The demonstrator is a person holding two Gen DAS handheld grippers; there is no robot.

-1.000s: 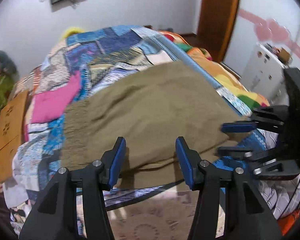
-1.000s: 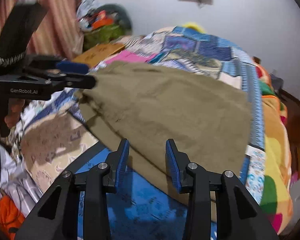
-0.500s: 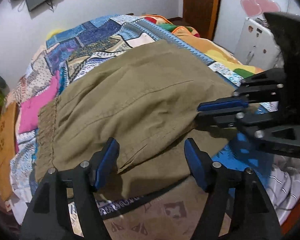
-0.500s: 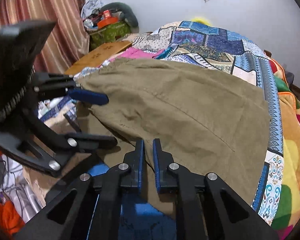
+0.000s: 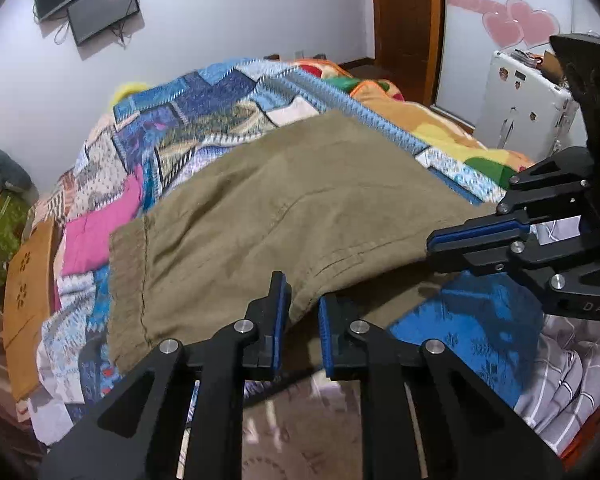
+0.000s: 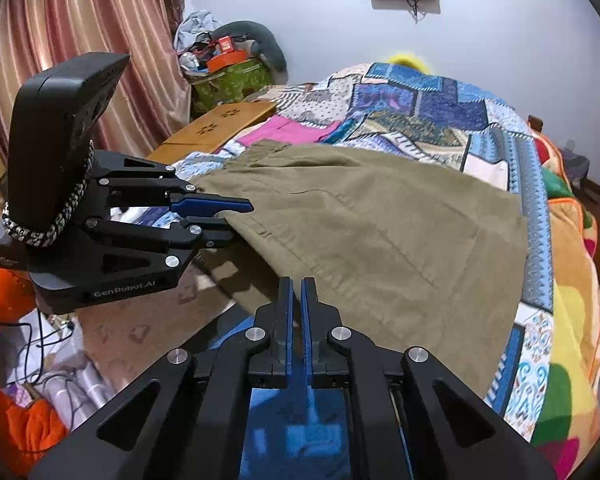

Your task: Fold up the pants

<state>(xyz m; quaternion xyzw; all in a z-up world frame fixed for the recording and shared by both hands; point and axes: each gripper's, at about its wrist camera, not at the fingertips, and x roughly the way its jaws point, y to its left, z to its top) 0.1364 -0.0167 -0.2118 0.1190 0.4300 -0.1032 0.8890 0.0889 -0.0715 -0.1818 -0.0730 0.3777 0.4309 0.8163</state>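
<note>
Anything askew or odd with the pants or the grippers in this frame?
Nothing stands out. The olive pants lie across the patchwork quilt; both grippers hold their near edge. The right gripper is shut on the hem; the left gripper has cloth between its jaws, with a gap remaining. No tears or spills visible.

Both views are evenly and fairly brightly lit by soft indoor light, with no glare seen, and only a soft shadow is cast beneath the lifted edge of the pants (image 5: pixel 284 216) onto the bedding. Strong fisheye bending is shown toward the edges, where straight lines are curved and the corners are cut off by a black vignette. The centre is rendered fairly sharp, while slight blur is seen at the near bottom margins.
</note>
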